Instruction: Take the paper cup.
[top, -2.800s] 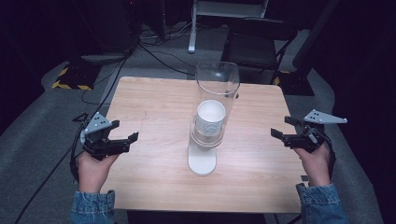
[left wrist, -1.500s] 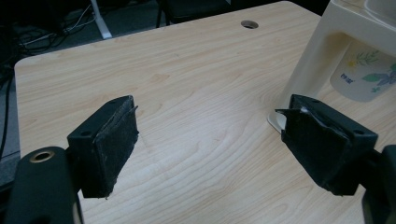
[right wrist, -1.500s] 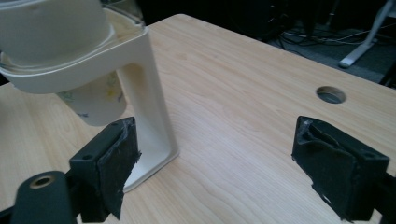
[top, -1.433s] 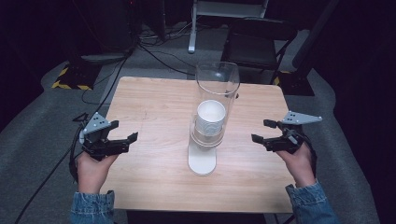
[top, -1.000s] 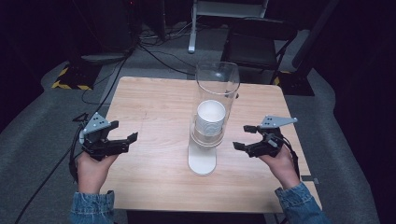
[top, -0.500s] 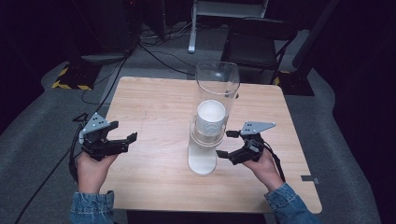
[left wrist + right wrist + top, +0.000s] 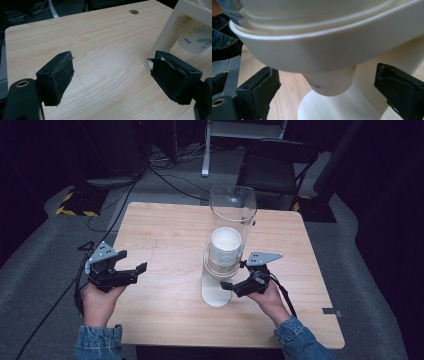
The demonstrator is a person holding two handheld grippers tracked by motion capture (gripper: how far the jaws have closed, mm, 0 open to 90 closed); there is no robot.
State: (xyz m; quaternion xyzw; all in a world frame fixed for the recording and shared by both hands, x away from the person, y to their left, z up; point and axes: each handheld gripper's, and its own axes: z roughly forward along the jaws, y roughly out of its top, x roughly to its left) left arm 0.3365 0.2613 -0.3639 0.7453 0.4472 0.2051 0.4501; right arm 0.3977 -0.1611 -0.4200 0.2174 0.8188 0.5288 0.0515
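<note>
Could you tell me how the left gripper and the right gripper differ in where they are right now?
The left gripper is held near the table's left edge, far from the cup dispenser; the right gripper is right up at the dispenser's base. The left gripper's jaws frame bare wood; the right gripper's jaws sit either side of the paper cup hanging under the dispenser. Both are open and hold nothing.

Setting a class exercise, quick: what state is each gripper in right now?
Left gripper: open, holding nothing, over the table.
Right gripper: open, holding nothing, jaws either side of the cup under the dispenser.
</note>
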